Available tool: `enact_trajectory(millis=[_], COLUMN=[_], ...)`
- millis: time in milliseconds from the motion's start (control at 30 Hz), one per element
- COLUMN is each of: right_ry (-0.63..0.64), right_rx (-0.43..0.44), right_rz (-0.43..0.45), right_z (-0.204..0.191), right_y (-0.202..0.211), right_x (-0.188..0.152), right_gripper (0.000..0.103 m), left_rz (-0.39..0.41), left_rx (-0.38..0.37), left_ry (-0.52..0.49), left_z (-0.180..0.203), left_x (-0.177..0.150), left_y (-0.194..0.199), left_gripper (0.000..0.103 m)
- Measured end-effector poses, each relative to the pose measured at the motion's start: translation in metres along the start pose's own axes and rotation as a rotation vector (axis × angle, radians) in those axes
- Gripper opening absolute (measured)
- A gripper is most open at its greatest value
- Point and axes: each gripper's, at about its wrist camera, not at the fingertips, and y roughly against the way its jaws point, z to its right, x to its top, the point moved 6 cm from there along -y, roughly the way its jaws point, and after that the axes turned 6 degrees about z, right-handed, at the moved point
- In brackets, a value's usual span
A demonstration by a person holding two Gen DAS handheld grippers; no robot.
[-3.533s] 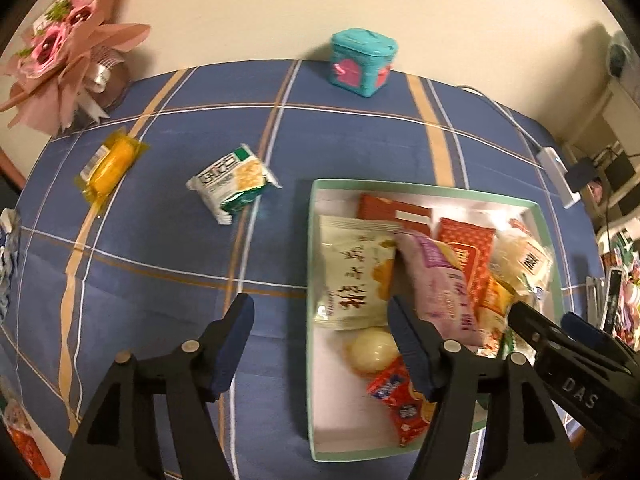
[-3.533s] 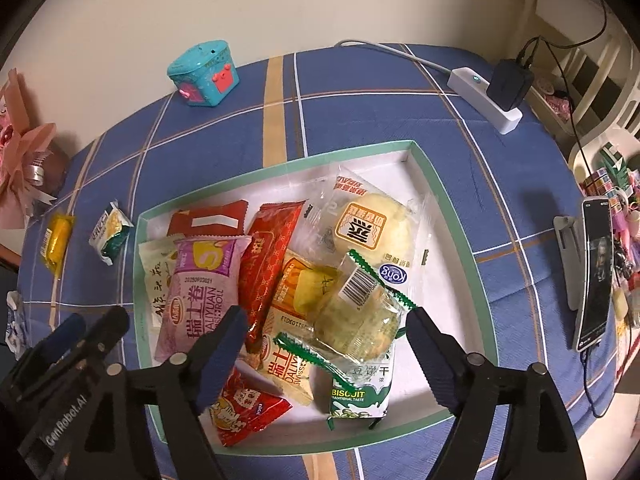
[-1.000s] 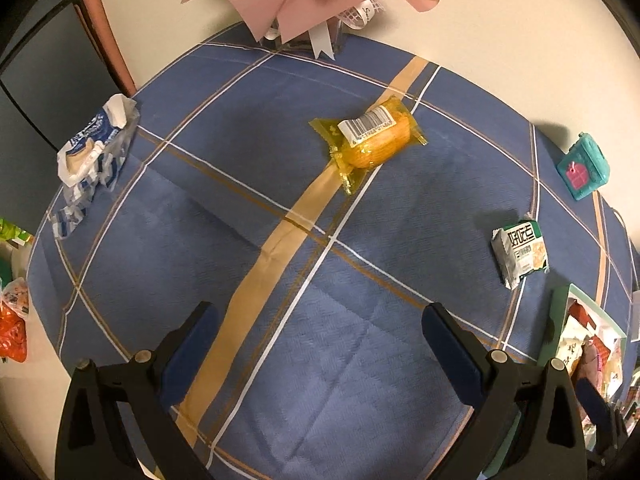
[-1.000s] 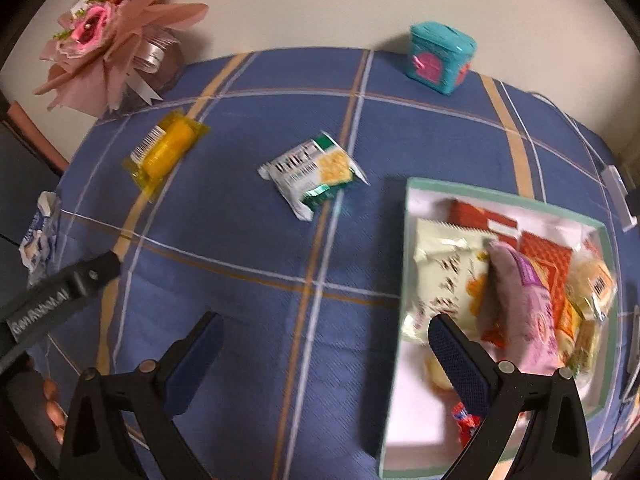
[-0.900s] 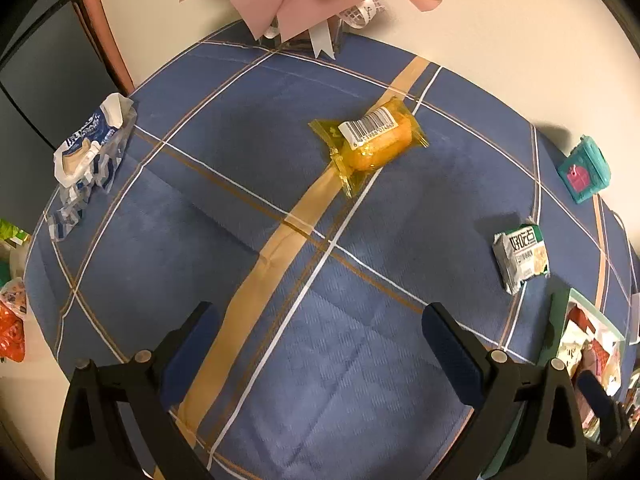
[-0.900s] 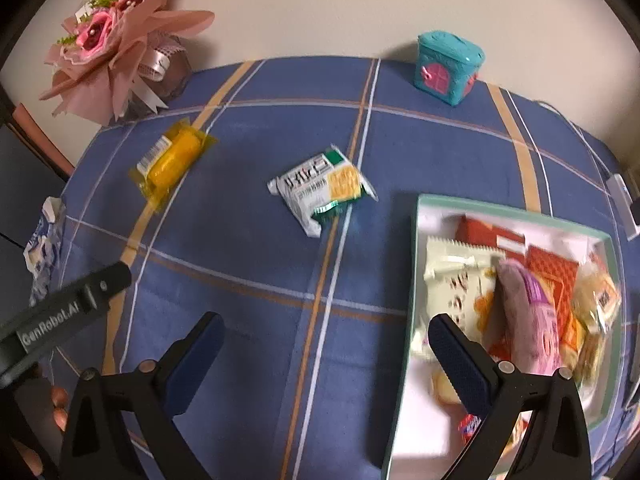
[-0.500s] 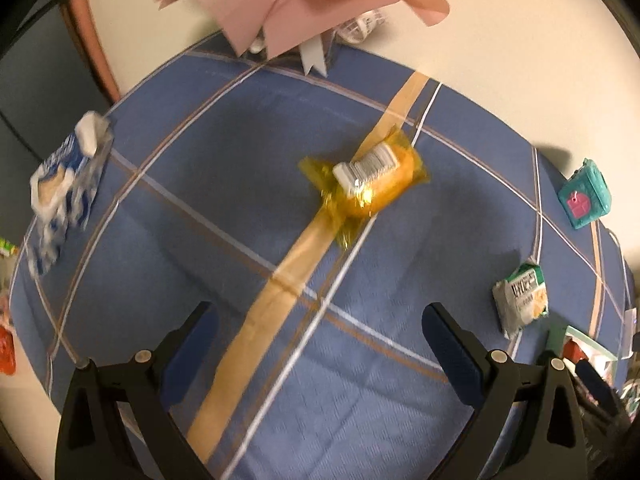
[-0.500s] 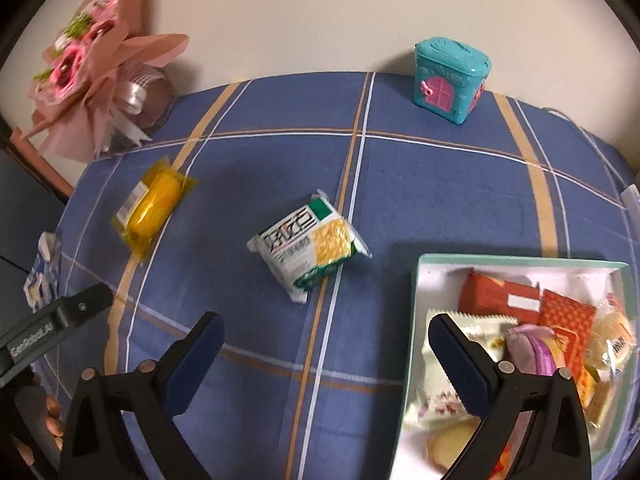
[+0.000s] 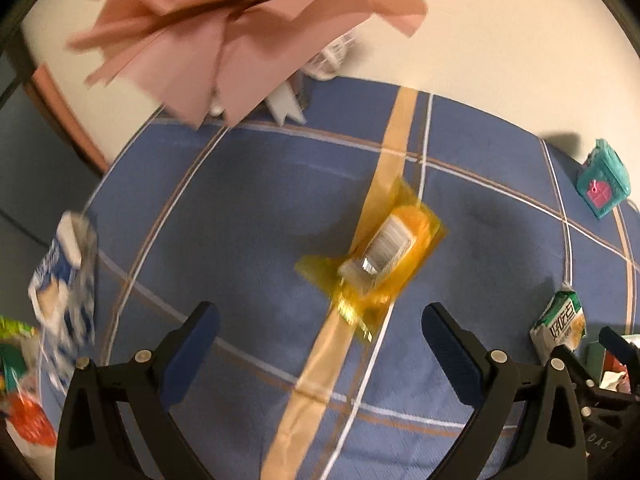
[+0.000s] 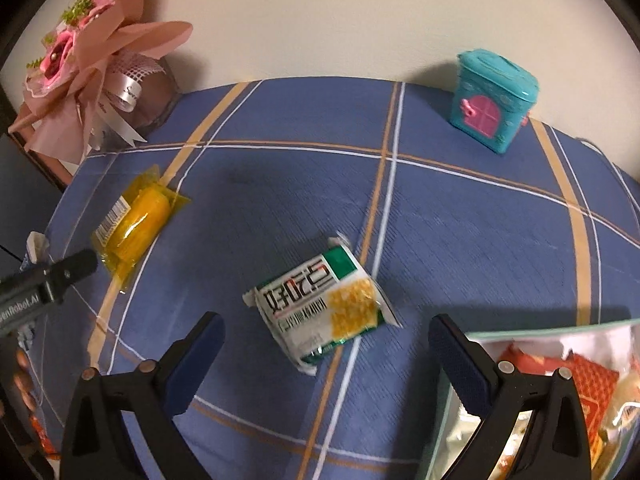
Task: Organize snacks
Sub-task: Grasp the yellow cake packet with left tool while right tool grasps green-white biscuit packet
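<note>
Overhead, apparently: blue plaid tablecloth point(image 10: 460, 216), cream wall point(image 10: 320, 12).

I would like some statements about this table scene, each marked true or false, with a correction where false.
1. Both tongs, left and right, are open and hold nothing. True.
2. The yellow snack packet lies inside the box. False: it lies on the blue tablecloth.
3. The green and white biscuit packet lies outside the box. True.
4. The teal toy house lies on its side. False: it stands upright near the wall.
</note>
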Motion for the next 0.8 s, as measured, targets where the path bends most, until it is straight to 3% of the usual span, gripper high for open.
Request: enact_trajectory(millis=[333, 400, 467, 600, 667, 800], right_ry=[0.022, 0.024, 0.034, 0.060, 0.073, 0.073], right_rx=[-0.014, -0.011, -0.015, -0.030, -0.041, -0.040], right_rz=[-0.029, -0.026, -0.022, -0.032, -0.029, -0.029], right_z=[-0.001, -0.001, -0.002, -0.007, -0.008, -0.007], right_y=[-0.028, -0.030, -0.031, -0.034, -0.035, -0.032], right_x=[-0.001, 0.000, 0.001, -0.002, -0.002, -0.004], right_gripper=[0.083, 0.081, 0.081, 0.073, 0.070, 0.067], left_rz=[-0.007, -0.014, -0.027, -0.049, -0.056, -0.055], left_rx=[-0.020, -0.030, -0.037, -0.040, -0.048, -0.043], left_ry=[-0.170, -0.188, -0.188, -0.197, -0.186, -0.169], left_z=[0.034, 0.040, 0.044, 0.051, 0.052, 0.054], left_x=[0.021, 0.022, 0.020, 0.013, 0.010, 0.006], left_y=[-0.028, -0.034, -0.040, -0.045, -0.046, -0.041], left_gripper=[0.098, 0.087, 0.084, 0.055, 0.046, 0.043])
